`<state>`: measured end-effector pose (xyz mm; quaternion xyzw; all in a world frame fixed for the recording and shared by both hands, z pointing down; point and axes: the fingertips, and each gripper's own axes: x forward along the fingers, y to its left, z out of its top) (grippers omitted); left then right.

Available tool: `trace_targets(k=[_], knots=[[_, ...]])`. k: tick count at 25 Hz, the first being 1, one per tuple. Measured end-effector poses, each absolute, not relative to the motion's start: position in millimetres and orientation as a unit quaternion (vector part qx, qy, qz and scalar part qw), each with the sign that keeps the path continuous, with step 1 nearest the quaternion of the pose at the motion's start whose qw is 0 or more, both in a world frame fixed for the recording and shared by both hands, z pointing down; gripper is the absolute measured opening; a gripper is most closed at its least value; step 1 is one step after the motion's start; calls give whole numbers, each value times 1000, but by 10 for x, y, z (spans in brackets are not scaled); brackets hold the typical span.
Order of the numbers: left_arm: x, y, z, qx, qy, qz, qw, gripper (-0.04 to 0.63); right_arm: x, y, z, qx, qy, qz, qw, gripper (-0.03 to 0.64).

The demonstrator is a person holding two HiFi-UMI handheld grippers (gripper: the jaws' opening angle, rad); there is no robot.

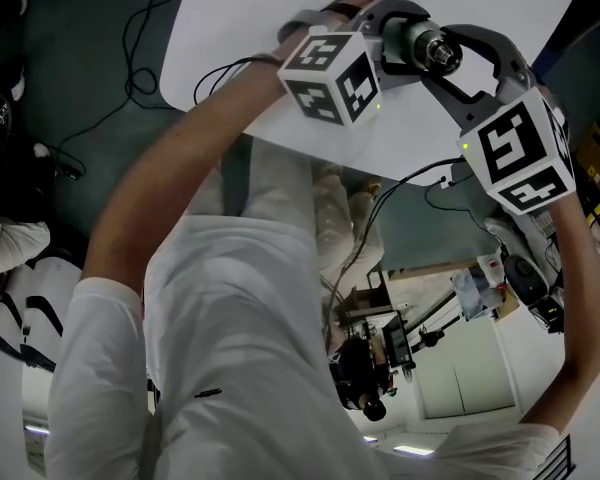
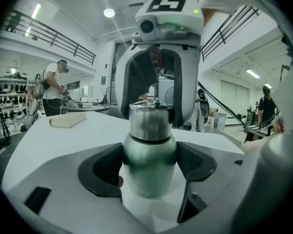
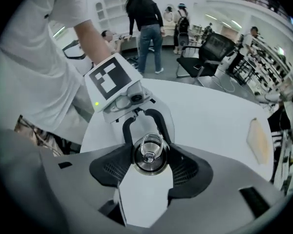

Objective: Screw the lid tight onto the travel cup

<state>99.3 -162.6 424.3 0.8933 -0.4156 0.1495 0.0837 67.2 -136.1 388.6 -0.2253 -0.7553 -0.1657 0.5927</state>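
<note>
A brushed steel travel cup (image 2: 149,167) stands upright over the white table (image 2: 63,145), with my left gripper (image 2: 149,172) shut on its rounded body, a black pad pressing each side. Its lid (image 3: 149,156), steel with a clear loop on top, sits on the cup's neck. From straight above, my right gripper (image 3: 150,164) is shut on the lid, its ribbed pads against both sides. In the head view both grippers meet at the cup (image 1: 430,48), the left gripper (image 1: 405,43) from the left, the right gripper (image 1: 458,63) from the right.
A pale flat book-like block (image 2: 67,120) lies on the table's far side and shows also as the block (image 3: 260,140) in the right gripper view. Several people stand beyond the table, near an office chair (image 3: 207,52). Cables (image 1: 140,58) trail on the floor.
</note>
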Motion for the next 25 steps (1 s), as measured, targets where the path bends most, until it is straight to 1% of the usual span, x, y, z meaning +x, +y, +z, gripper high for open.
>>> trace_targets(k=[5, 9, 12, 19, 25], knots=[[1004, -1628, 4255, 893, -416, 150, 86, 345, 665, -1441, 3888, -91, -795, -55, 597, 233], [1002, -1634, 4255, 892, -419, 147, 86, 345, 673, -1526, 3877, 29, -813, 42, 581, 233], [994, -1630, 4243, 891, -421, 144, 85, 345, 667, -1552, 3863, 71, -819, 59, 566, 235], [1007, -1639, 4243, 890, -423, 144, 85, 345, 649, -1544, 3708, 3, -828, -8, 561, 255], [997, -1644, 4255, 891, -422, 145, 86, 345, 547, -1281, 3465, -211, -794, -146, 552, 261]])
